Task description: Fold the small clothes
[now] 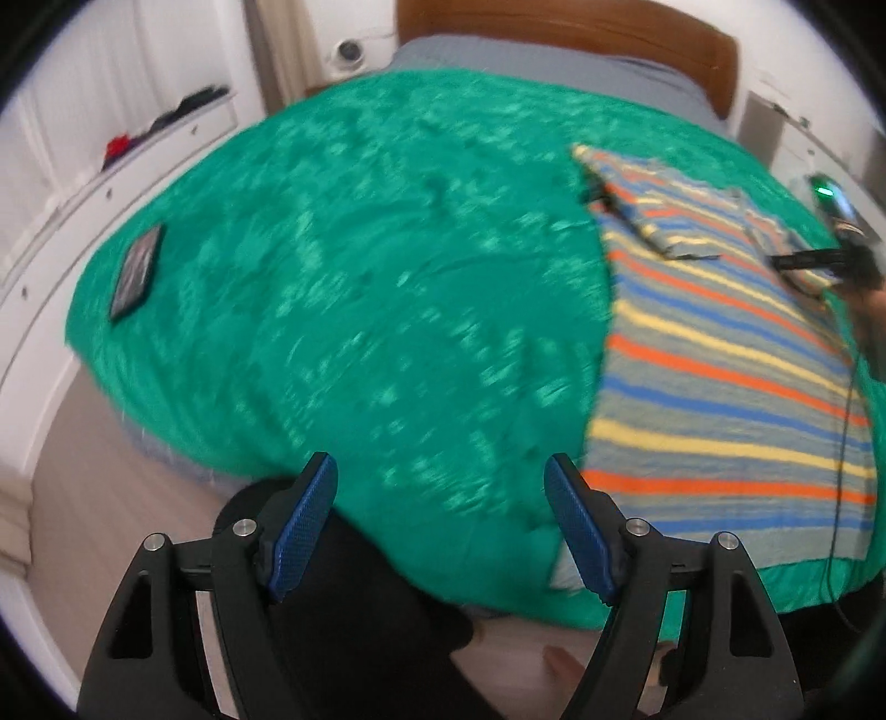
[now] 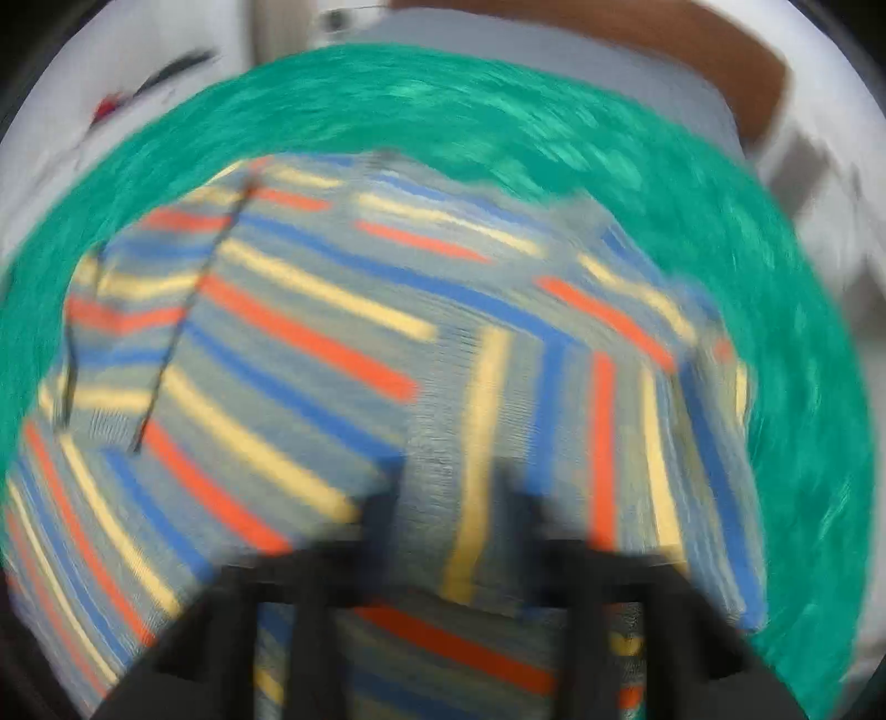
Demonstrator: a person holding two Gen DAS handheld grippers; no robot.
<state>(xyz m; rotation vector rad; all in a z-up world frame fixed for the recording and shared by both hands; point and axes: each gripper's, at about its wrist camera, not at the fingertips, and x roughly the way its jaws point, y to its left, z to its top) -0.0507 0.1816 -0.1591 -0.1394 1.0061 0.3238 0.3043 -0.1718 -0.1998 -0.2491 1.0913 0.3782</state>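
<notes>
left wrist | green blanket (image 1: pixel 332 266) on bed | left claw (image 1: pixel 440 498) open | right claw (image 2: pixel 443 498) unclear

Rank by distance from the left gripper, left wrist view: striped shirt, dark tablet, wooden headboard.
From the left gripper, jaws open:
1. Striped shirt, just right of the jaws on the green blanket.
2. Dark tablet, far left on the blanket.
3. Wooden headboard, top, beyond the bed.

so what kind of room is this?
Most likely a bedroom: a bed with a green blanket, a wooden headboard behind it, and a striped shirt laid on top for folding.
</notes>
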